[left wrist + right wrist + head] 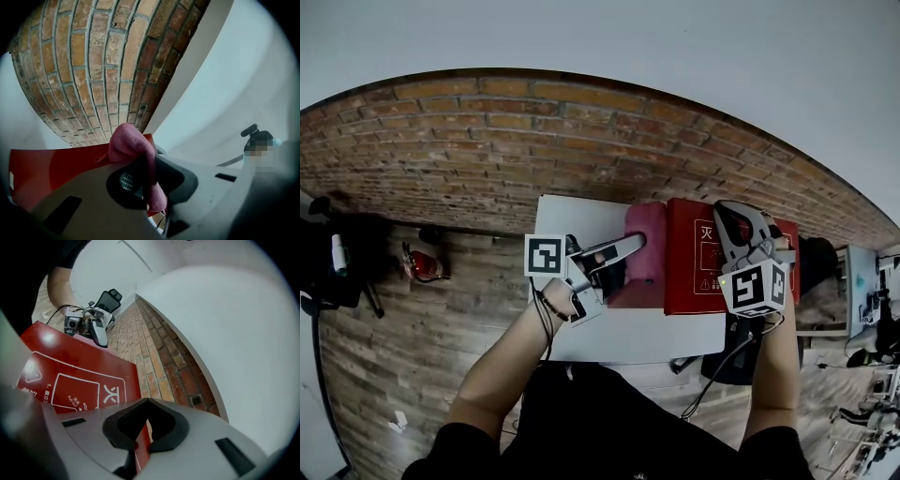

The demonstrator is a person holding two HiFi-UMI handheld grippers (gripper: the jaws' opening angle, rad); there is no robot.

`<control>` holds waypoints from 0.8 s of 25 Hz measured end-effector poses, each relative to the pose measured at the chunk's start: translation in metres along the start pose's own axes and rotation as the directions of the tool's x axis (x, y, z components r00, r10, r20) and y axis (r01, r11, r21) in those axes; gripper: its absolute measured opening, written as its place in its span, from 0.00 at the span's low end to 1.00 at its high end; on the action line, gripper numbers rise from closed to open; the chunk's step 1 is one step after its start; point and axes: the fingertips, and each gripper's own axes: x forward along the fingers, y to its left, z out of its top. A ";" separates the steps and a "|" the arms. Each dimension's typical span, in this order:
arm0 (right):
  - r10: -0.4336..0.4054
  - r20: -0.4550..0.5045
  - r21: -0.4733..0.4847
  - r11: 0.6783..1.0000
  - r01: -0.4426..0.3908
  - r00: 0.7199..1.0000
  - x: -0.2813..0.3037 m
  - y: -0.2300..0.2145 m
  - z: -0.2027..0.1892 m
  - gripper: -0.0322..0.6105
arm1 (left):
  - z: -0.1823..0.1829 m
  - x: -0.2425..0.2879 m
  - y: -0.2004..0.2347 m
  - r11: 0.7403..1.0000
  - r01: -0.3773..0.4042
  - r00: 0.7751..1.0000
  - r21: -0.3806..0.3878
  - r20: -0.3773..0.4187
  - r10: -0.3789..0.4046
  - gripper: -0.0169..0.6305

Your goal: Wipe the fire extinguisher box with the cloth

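Note:
The red fire extinguisher box (698, 267) lies flat on a white table (609, 339) against the brick wall. A pink cloth (645, 234) sits at the box's left edge, and my left gripper (630, 248) is shut on it. In the left gripper view the cloth (132, 144) bulges out between the jaws, with the red box (51, 168) just behind it. My right gripper (733, 220) rests over the box's right part. In the right gripper view its jaws (142, 434) are shut on the thin red edge of the box (79, 376), and the left gripper (91, 326) shows at the far end.
A brick wall (544, 131) rises right behind the table. On the wood floor to the left are a small red extinguisher (425, 267) and black equipment (333, 267). A cable (712, 375) hangs off the table's near right. Desks stand at far right (867, 300).

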 end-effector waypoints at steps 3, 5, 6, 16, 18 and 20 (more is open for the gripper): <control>0.001 0.004 -0.004 1.000 -0.001 1.000 -0.001 0.001 0.001 0.08 | 0.001 0.004 0.002 1.000 0.015 1.000 -0.007 -0.003 -0.015 0.14; 0.002 0.006 -0.005 1.000 -0.002 1.000 -0.001 0.001 0.001 0.08 | 0.002 0.007 0.002 0.999 0.030 1.000 -0.012 -0.002 -0.030 0.14; 0.003 0.006 -0.005 1.000 -0.003 1.000 -0.001 0.001 0.001 0.08 | 0.002 0.009 0.002 0.999 0.035 0.999 -0.015 -0.001 -0.035 0.14; 0.010 -0.007 -0.001 1.000 -0.010 1.000 -0.001 0.001 0.000 0.08 | -0.006 0.023 0.012 0.999 0.042 0.999 -0.014 -0.006 -0.042 0.14; 0.009 -0.006 -0.001 1.000 -0.009 1.000 0.000 0.001 0.000 0.08 | -0.007 0.023 0.014 0.999 0.039 0.999 -0.016 -0.004 -0.039 0.14; 0.010 -0.007 0.000 1.000 -0.010 1.000 0.000 0.001 0.000 0.08 | -0.007 0.023 0.016 0.999 0.037 0.999 -0.011 -0.002 -0.037 0.14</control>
